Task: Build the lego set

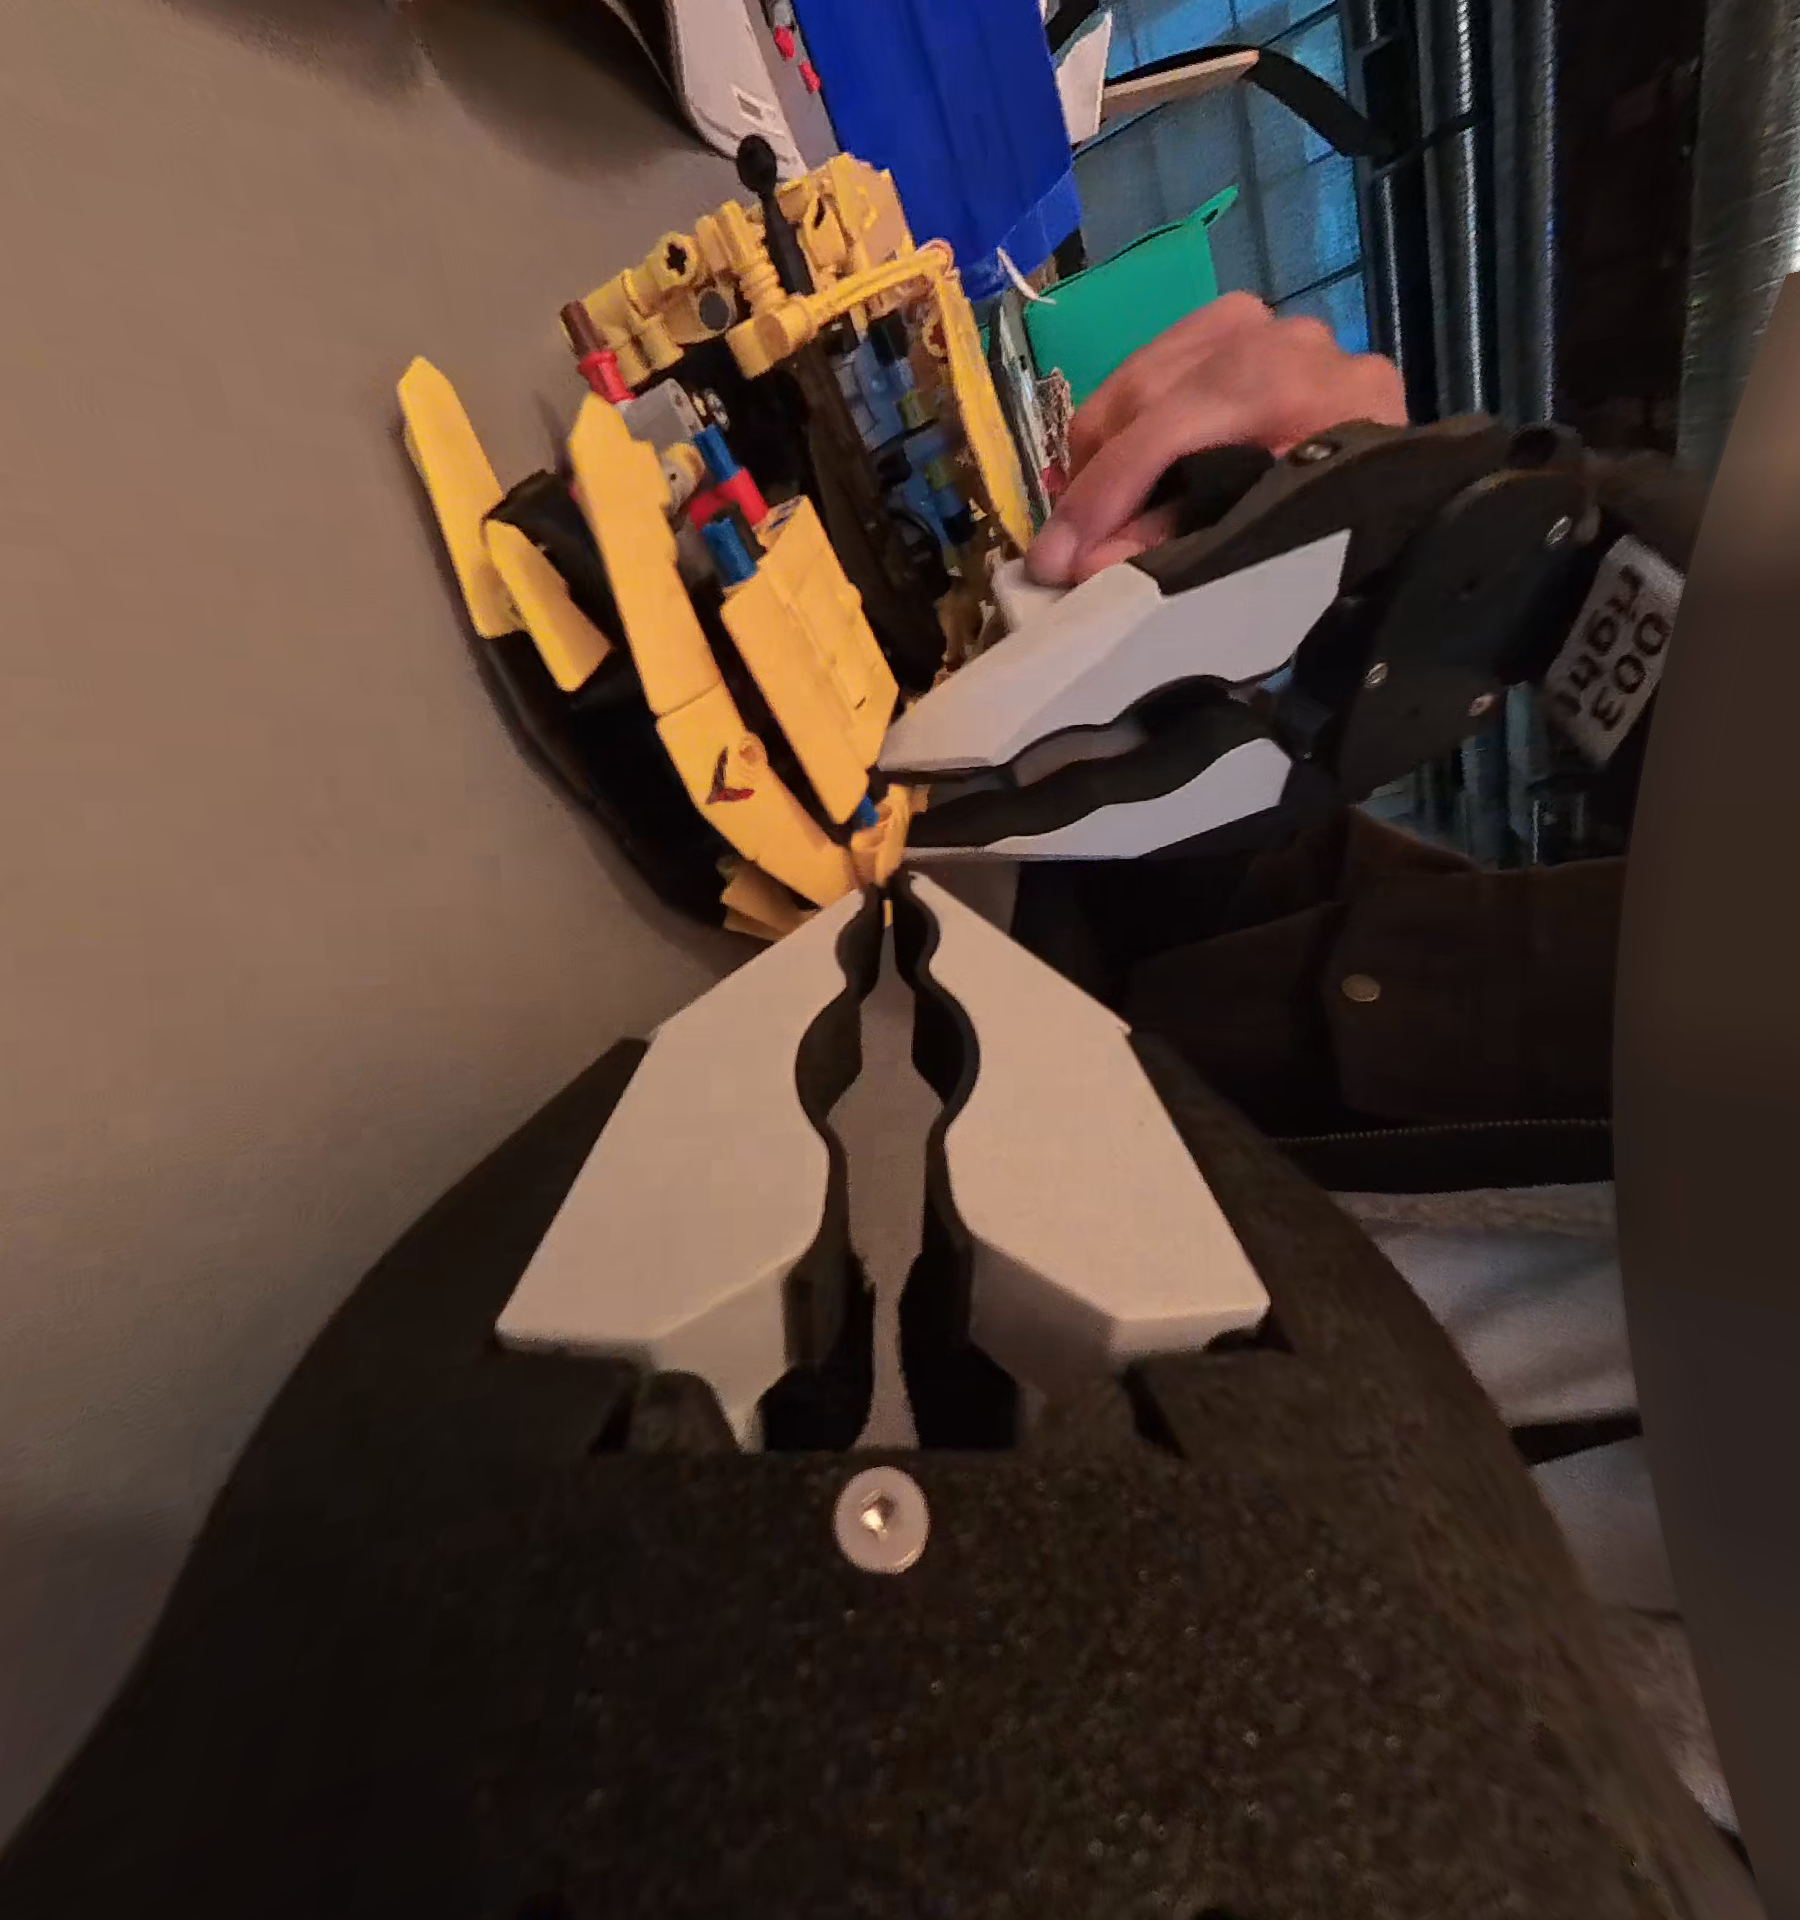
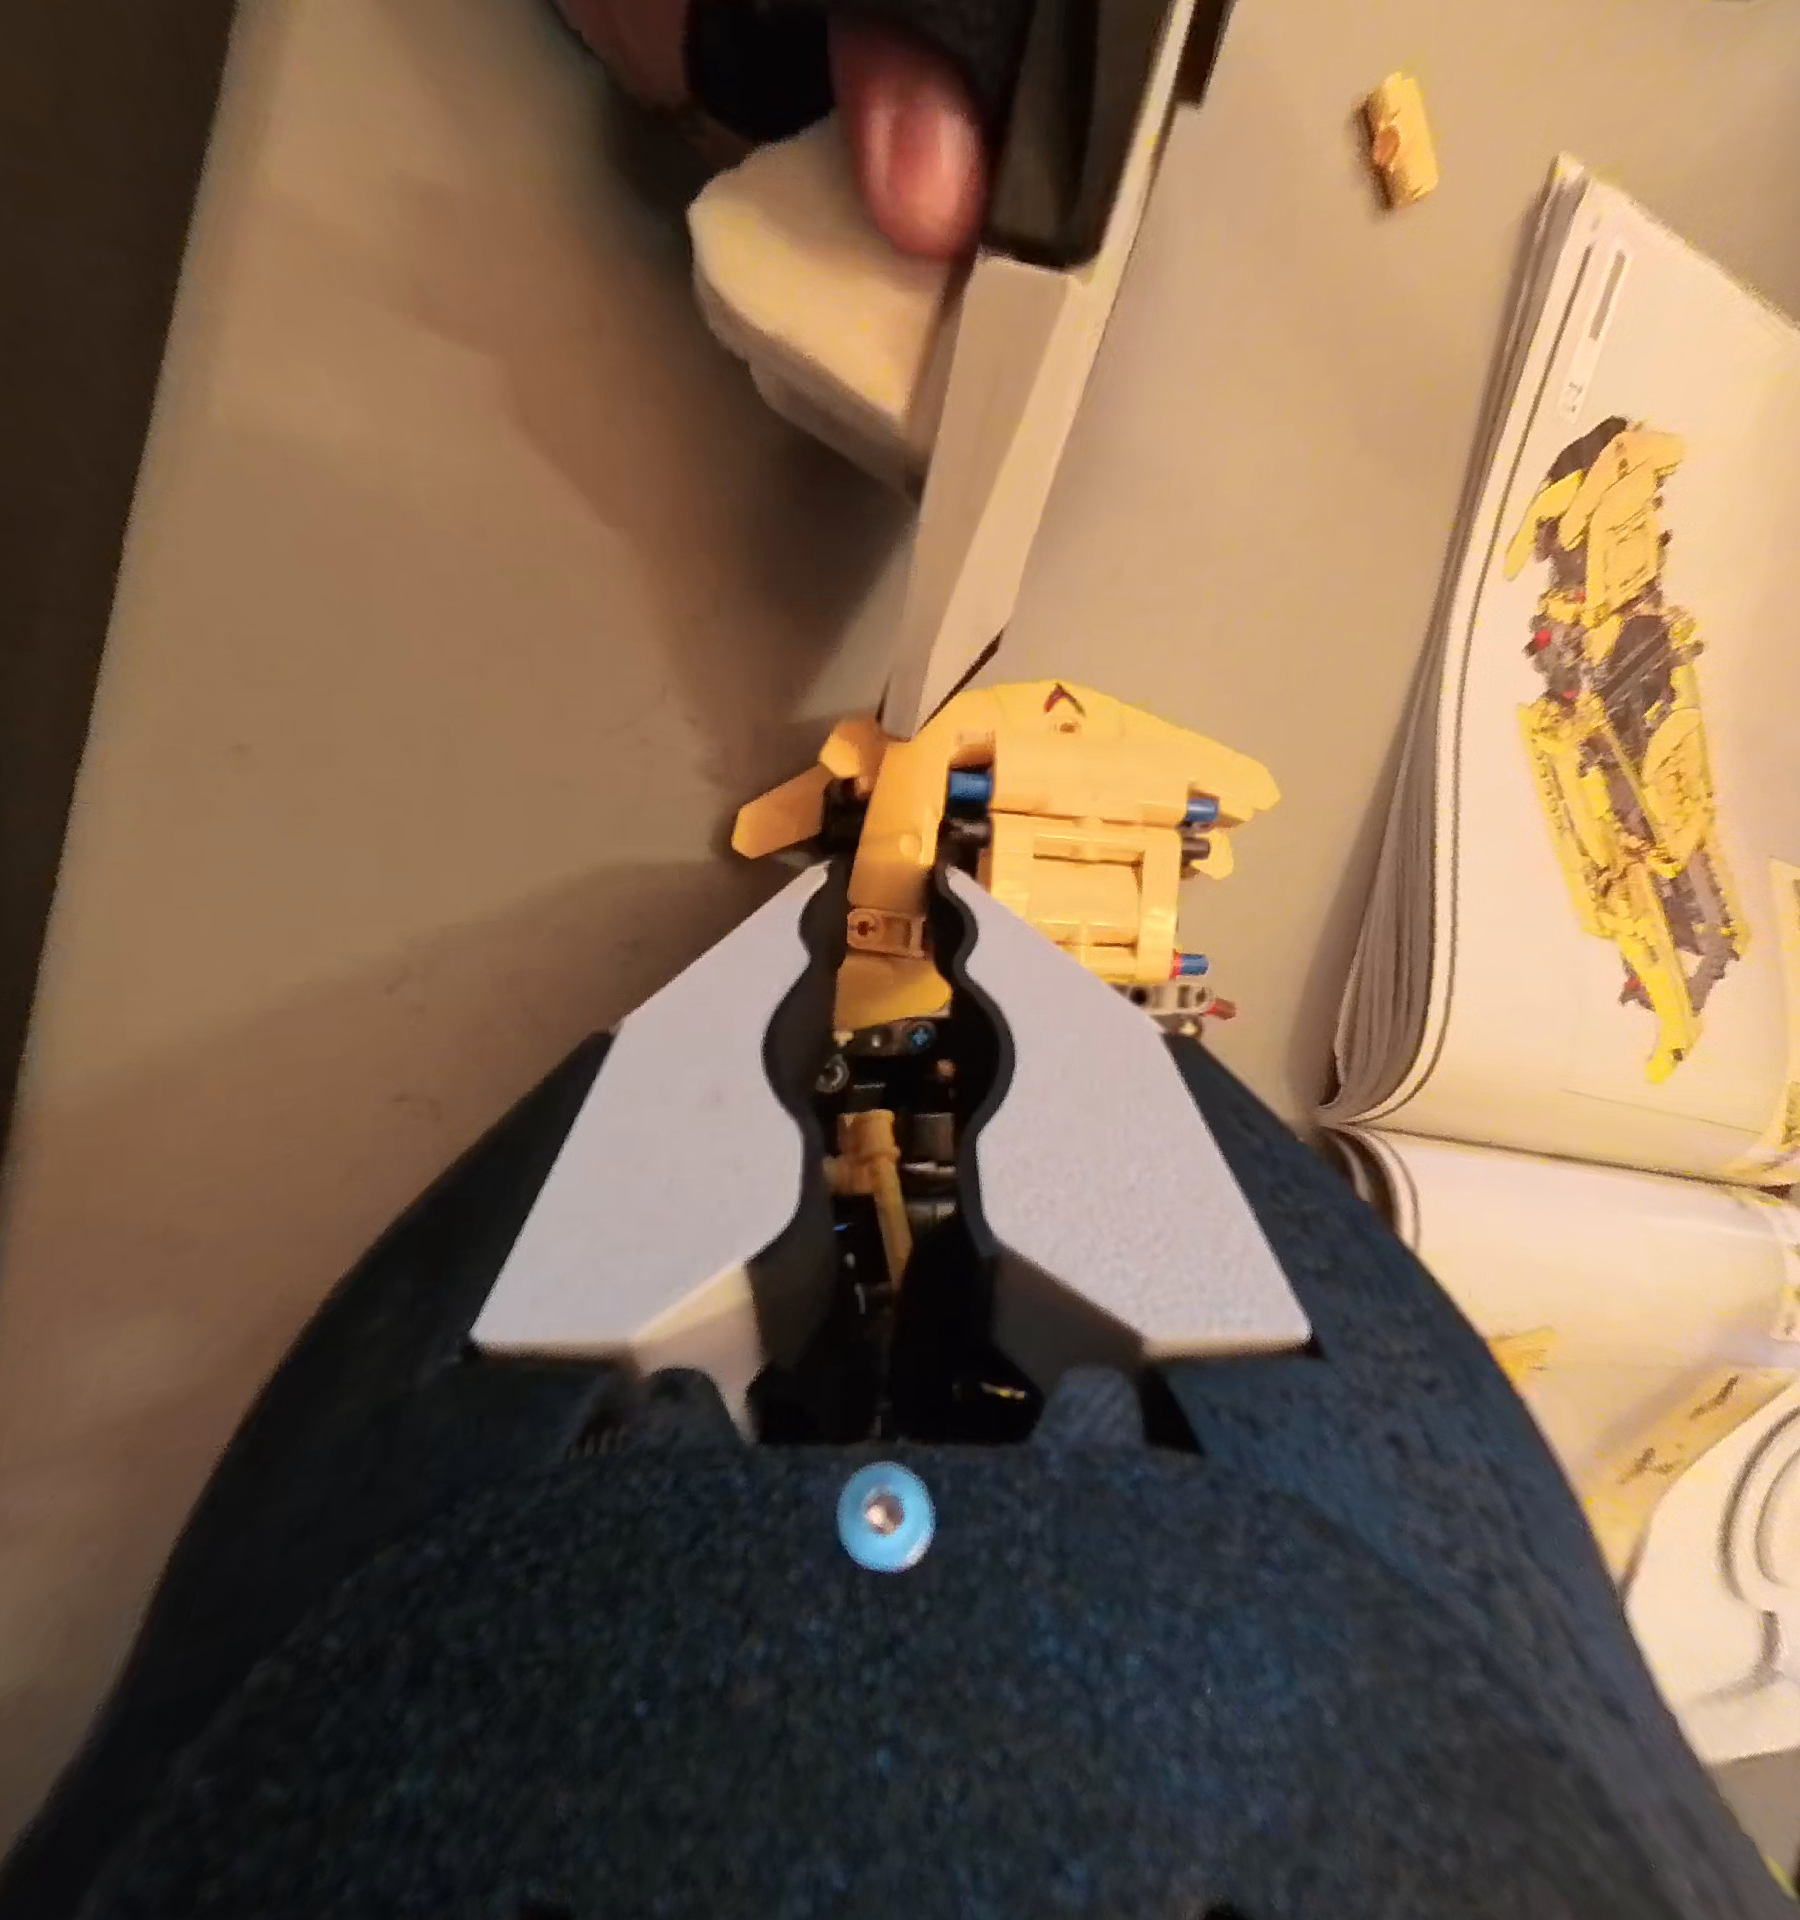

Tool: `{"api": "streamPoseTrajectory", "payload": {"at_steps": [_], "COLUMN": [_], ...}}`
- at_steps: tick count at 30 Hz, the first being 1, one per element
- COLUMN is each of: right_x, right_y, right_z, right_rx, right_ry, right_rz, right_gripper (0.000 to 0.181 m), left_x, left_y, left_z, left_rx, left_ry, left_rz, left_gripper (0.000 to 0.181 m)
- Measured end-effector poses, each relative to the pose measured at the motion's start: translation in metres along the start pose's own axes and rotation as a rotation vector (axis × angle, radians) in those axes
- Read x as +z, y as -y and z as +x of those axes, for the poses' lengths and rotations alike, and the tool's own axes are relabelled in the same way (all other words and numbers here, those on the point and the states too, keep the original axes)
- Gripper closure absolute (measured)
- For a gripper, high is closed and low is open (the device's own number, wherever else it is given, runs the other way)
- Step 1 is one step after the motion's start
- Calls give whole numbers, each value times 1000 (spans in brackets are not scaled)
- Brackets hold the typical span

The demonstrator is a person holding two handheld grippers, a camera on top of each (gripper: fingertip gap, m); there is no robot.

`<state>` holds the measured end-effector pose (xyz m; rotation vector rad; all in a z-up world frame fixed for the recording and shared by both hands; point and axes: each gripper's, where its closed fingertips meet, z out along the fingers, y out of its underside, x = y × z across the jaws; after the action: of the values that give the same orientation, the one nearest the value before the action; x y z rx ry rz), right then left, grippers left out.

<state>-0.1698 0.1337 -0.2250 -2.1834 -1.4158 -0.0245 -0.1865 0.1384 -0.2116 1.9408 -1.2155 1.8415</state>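
A yellow and black lego model [image 1: 771, 623] with blue and red pins stands on the grey table. My left gripper [image 1: 888, 891] is shut on a thin yellow edge at the model's near end. The right gripper [image 1: 891, 800] comes in from the right with a hand on it and pinches the same end. In the right wrist view my right gripper [image 2: 885, 883] is shut on a yellow curved part of the model [image 2: 1083, 831]. The left gripper's grey finger [image 2: 989, 468] comes down from above and touches the model's top.
An open instruction booklet [image 2: 1602, 727] lies to the right of the model. A loose yellow piece [image 2: 1395, 135] lies on the table [image 2: 408, 623] beyond it. A blue sheet [image 1: 937, 114] and a green object [image 1: 1124, 301] stand behind the model. A person's jacket [image 1: 1395, 987] is close on the right. The grippers are tip to tip, or close to it. The loose yellow piece [image 2: 1395, 135] is about equally far from each gripper, around 20 cm.
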Motion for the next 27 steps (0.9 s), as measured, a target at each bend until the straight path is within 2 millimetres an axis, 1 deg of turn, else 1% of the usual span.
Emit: {"api": "streamPoseTrajectory", "payload": {"at_steps": [2, 4, 5, 6, 8, 10, 12, 13, 15, 19, 20, 21, 25, 27], "right_x": [-1, -3, -3, -4, -3, -3, -4, -4, -5, -5, -5, -4, -3, -5], "right_y": [-1, -6, -6, -6, -6, -6, -6, -6, -5, -5, -5, -6, -8, -6], "right_z": [0, 0, -1, -2, 0, -1, -2, -1, 0, 2, 4, 5, 6, 7], "right_rx": [20, 32, 40, 46, 57, 94, 124, 125, 120, 119, 123, 125, 140, 153], "right_ry": [18, 31, 38, 44, 45, 73, 101, 102, 85, 76, 67, 65, 71, 77], "right_rz": [-9, -41, -51, -57, -70, -70, -63, -63, -62, -63, -61, -62, -60, -42], "right_gripper": [167, 167, 168, 167, 167, 167, 167, 167, 167, 167, 167, 167, 167, 167], "left_x": [1, 1, 0, -2, -7, -8, -2, 0, 0, 0, 0, 0, 1, -1], "left_y": [1, 0, 3, 9, 17, 16, 10, 8, 11, 13, 11, 12, 15, 17], "left_z": [2, 2, 2, 5, 3, -4, -3, -4, -5, -5, -5, -8, -7, -3], "left_rx": [24, 105, 150, 206, 377, 556, 633, 640, 629, 537, 512, 474, 325, 310], "left_ry": [-2, 31, 55, 70, 168, 277, 302, 309, 319, 280, 267, 273, 187, 149], "left_rz": [-1, -29, -25, -3, 8, -29, -60, -68, -55, -36, -44, -34, 4, 19], "left_gripper": [180, 179, 171, 164, 163, 161, 161, 159, 161, 166, 180, 181, 181, 181]}}
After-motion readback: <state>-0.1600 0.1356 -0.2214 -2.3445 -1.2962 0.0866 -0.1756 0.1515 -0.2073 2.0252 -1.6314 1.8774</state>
